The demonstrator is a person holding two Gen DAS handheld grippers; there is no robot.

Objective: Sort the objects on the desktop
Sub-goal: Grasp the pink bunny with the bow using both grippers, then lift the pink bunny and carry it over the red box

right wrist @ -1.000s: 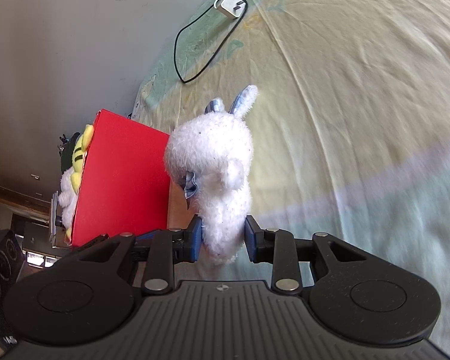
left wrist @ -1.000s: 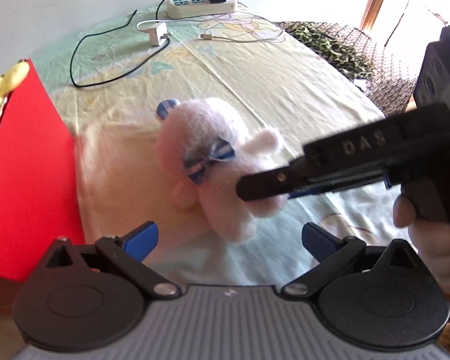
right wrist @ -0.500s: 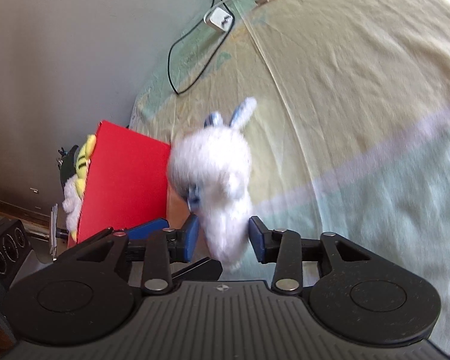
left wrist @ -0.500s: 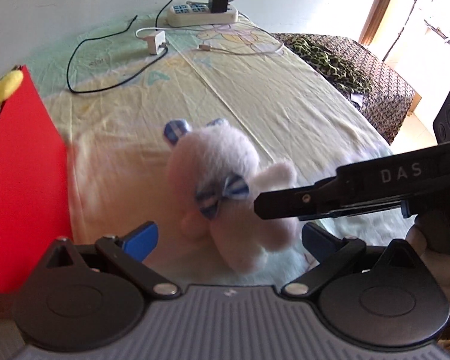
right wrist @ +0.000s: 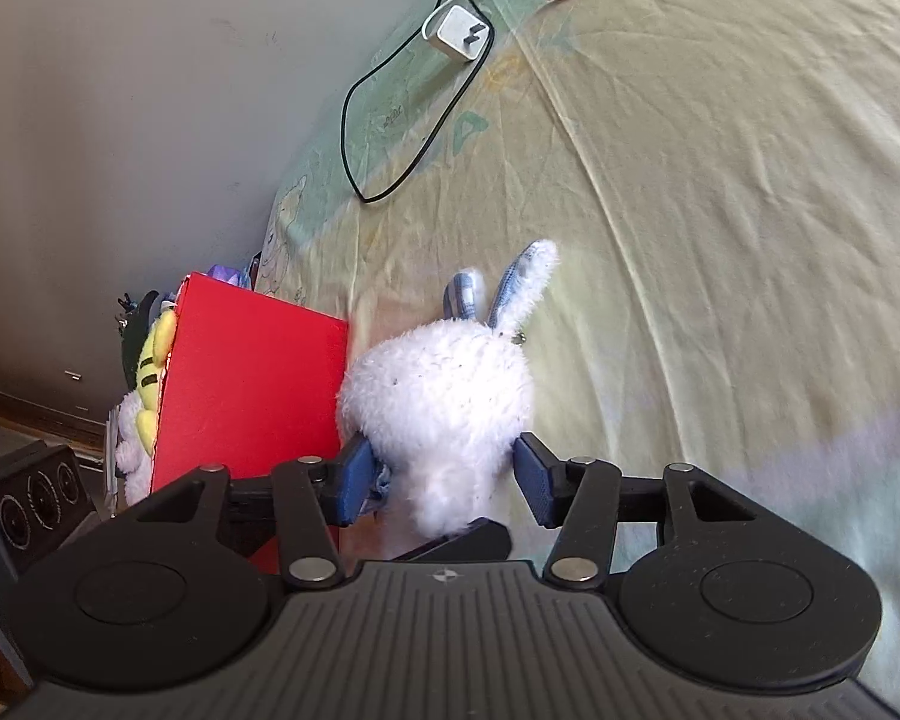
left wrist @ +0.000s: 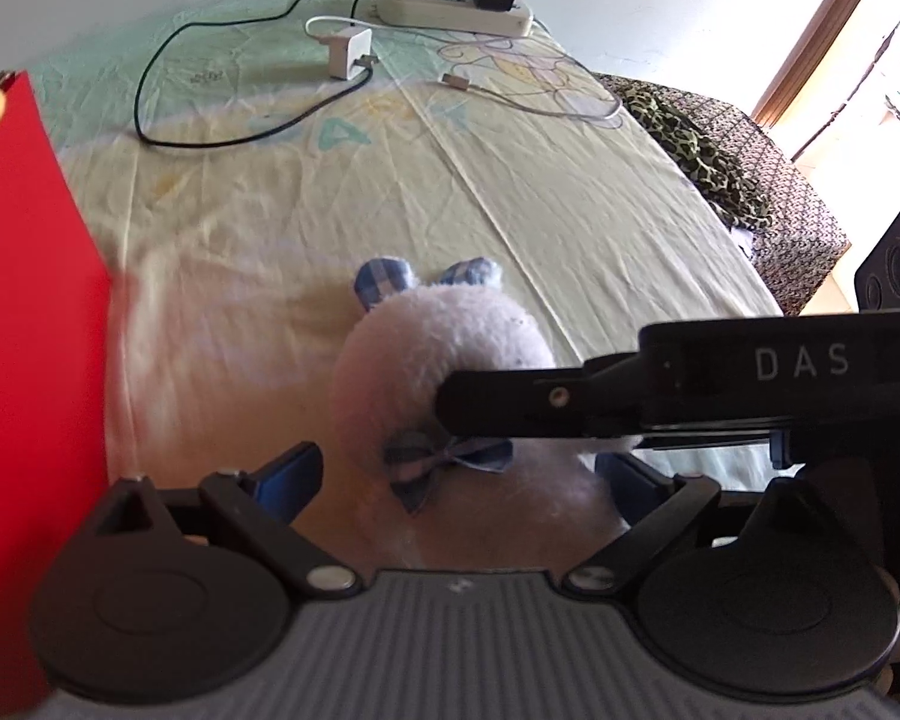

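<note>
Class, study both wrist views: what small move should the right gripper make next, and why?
Probably carry the plush bunny leftward, over the red box. The right gripper grips the bunny between its fingers, the box stands right beside it with other plush toys visible behind its wall, and the left gripper is open.

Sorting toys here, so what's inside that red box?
A yellow-and-black striped plush and something white and fluffy poke out of the red box; its wall hides the rest.

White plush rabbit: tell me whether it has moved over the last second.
Yes. The white plush rabbit, held in the right gripper, has come nearer the red box, now almost against its side.
</note>
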